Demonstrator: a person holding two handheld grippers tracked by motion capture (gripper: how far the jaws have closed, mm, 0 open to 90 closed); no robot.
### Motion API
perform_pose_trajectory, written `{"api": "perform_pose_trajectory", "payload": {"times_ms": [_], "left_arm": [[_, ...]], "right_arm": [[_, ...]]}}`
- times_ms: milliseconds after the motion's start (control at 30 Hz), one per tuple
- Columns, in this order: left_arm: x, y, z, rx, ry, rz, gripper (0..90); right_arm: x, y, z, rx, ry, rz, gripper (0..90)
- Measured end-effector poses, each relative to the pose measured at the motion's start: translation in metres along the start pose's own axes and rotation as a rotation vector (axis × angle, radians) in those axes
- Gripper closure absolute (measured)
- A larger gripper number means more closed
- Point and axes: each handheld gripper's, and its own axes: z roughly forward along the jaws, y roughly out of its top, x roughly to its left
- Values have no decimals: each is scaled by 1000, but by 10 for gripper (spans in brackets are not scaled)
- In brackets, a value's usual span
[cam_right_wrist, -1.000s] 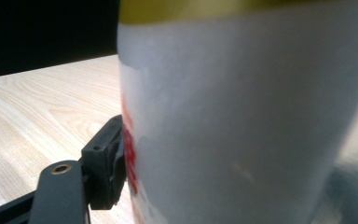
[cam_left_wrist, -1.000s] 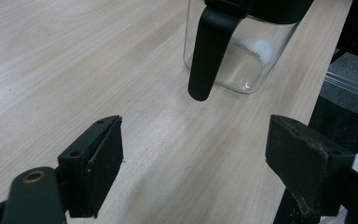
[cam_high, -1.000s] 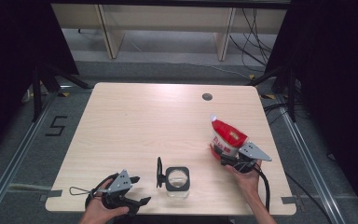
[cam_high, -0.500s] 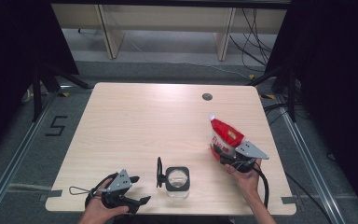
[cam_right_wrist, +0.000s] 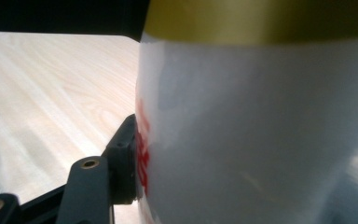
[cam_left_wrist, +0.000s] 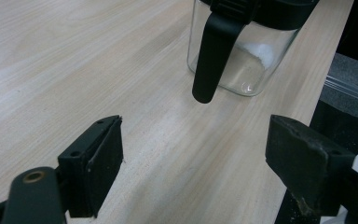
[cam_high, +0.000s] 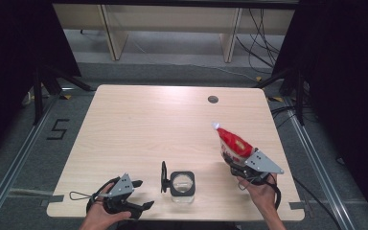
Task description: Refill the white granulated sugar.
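Observation:
A clear glass jar (cam_high: 182,186) with a black rim and its black lid hinged open to the left stands near the table's front edge; in the left gripper view the jar (cam_left_wrist: 247,56) holds a little white powder. My left gripper (cam_high: 141,195) rests open on the table left of the jar, nothing between its jaws (cam_left_wrist: 193,172). My right gripper (cam_high: 234,162) is shut on a red and white bag (cam_high: 232,143), held tilted above the table right of the jar. The bag (cam_right_wrist: 261,130) presses against the left finger (cam_right_wrist: 123,163) in the right gripper view.
The light wooden table (cam_high: 139,124) has a round cable hole (cam_high: 212,99) at the back right. Dark floor rails run along both sides, and wooden furniture legs stand behind the table.
The right gripper has shifted the bag slightly; the bag's tip stands a little higher. The left gripper and the jar stay put.

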Motion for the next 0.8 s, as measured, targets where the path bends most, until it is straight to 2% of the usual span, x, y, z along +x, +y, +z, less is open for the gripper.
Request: {"api": "perform_pose_trajectory", "payload": {"times_ms": [133, 167, 233, 367, 400, 433, 467, 500, 600, 633, 667, 700, 800], "left_arm": [[1, -1, 0, -4, 4, 10, 186], [2, -1, 0, 8, 10, 27, 186], [0, 0, 0, -6, -1, 1, 185], [1, -1, 0, 0, 3, 11, 185], [1, 0, -1, 23, 10, 23, 185], [1, 0, -1, 21, 9, 21, 185], [-1, -1, 1, -10, -5, 0, 185], [1, -1, 1, -2, -2, 19, 185], [2, 0, 1, 5, -7, 39, 185], [2, 0, 1, 2, -8, 39, 185], [2, 0, 1, 3, -8, 40, 185], [2, 0, 1, 3, -7, 41, 185], [2, -1, 1, 0, -3, 40, 185]], "right_arm": [[15, 8, -10, 24, 16, -59, 416], [19, 10, -12, 31, 17, -83, 416], [27, 14, -17, 40, 22, -118, 416], [40, 21, -26, 61, 31, -197, 416], [42, 22, -28, 66, 28, -234, 417], [45, 23, -30, 73, 29, -257, 416], [47, 24, -33, 79, 22, -279, 417], [50, 25, -35, 84, 17, -299, 417], [57, 27, -42, 97, 10, -343, 417], [58, 27, -44, 101, 10, -375, 417], [61, 27, -46, 110, 5, -387, 417], [61, 27, -47, 120, -5, -438, 417], [69, 28, -53, 144, -25, -519, 417]]}}
